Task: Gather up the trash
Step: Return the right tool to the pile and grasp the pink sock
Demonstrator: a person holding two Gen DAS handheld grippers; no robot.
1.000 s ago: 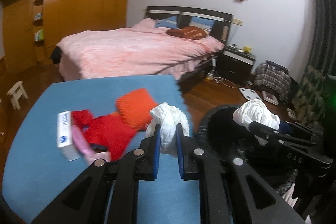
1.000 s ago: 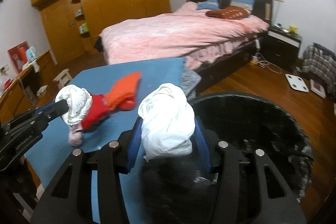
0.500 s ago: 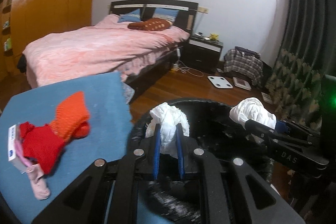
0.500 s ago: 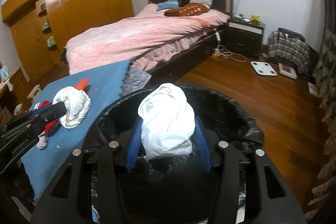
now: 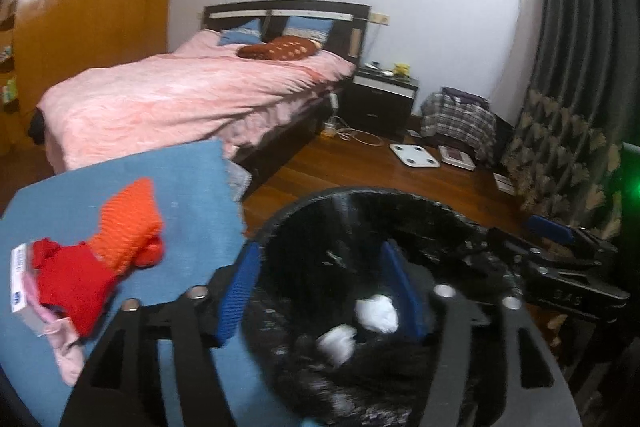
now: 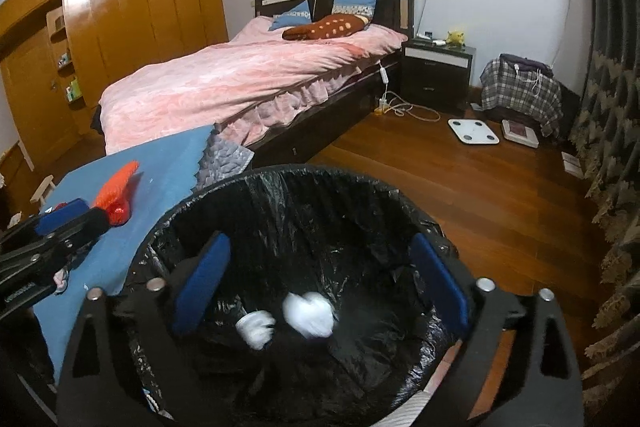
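Evidently both grippers hang over the mouth of the black-lined bin [image 6: 304, 195] so that whatever leaves them falls inside: the left gripper [image 5: 320, 287] and the right gripper [image 6: 320, 279] each have jaws opening wide with nothing between the blue pads. Two crumpled white paper wads [image 6: 308, 315] lie loose and blurred on the liner in the bin's bottom, close together. Red and orange cloths [image 5: 128, 223] sit near the blue table's [image 5: 188, 183] bin-side edge.
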